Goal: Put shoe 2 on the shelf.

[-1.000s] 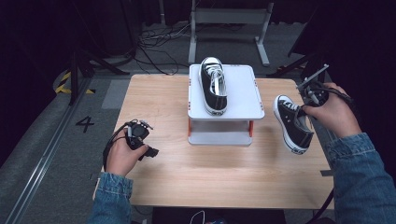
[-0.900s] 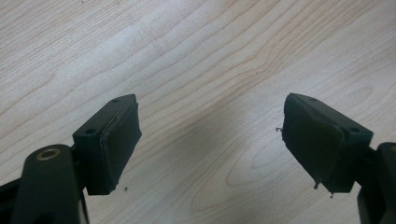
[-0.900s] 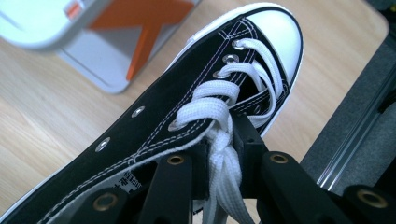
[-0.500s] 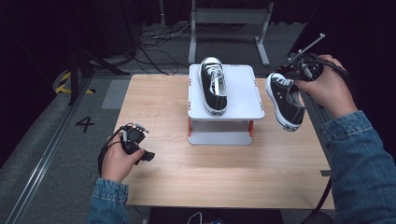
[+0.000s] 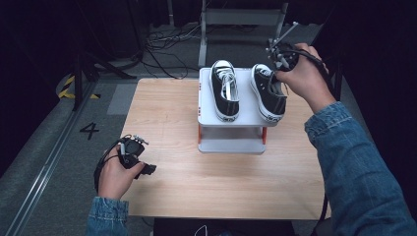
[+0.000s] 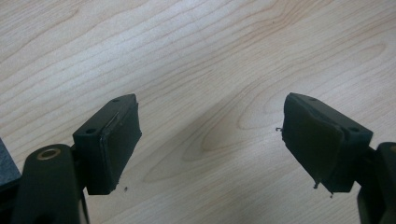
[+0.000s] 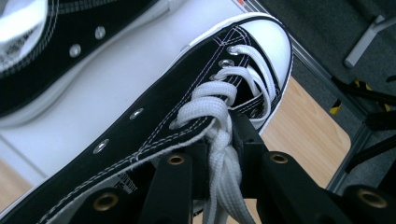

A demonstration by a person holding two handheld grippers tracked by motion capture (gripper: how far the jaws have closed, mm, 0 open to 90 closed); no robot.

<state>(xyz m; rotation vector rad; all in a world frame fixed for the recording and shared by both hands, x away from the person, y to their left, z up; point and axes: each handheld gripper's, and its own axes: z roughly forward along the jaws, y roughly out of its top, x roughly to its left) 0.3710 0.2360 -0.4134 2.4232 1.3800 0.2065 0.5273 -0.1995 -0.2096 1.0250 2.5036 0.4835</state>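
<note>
Now the right tongs (image 7: 219,154) have carried the sneaker (image 5: 269,92) over the stand (image 5: 231,123)

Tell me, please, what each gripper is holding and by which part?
The right gripper pinches the sneaker by its laces and tongue. The left gripper holds nothing.

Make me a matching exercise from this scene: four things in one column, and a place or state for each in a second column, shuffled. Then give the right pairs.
Things
1. left gripper
2. right gripper
3. left shoe
4. white stand

Places or states
A. jaws closed on white laces
B. on the wooden table, bearing shoes
C. jaws apart over bare wood
D. lying free on the stand's top, toe toward the far side

Pairs: 1-C, 2-A, 3-D, 4-B. The laces belong to the right shoe.
</note>
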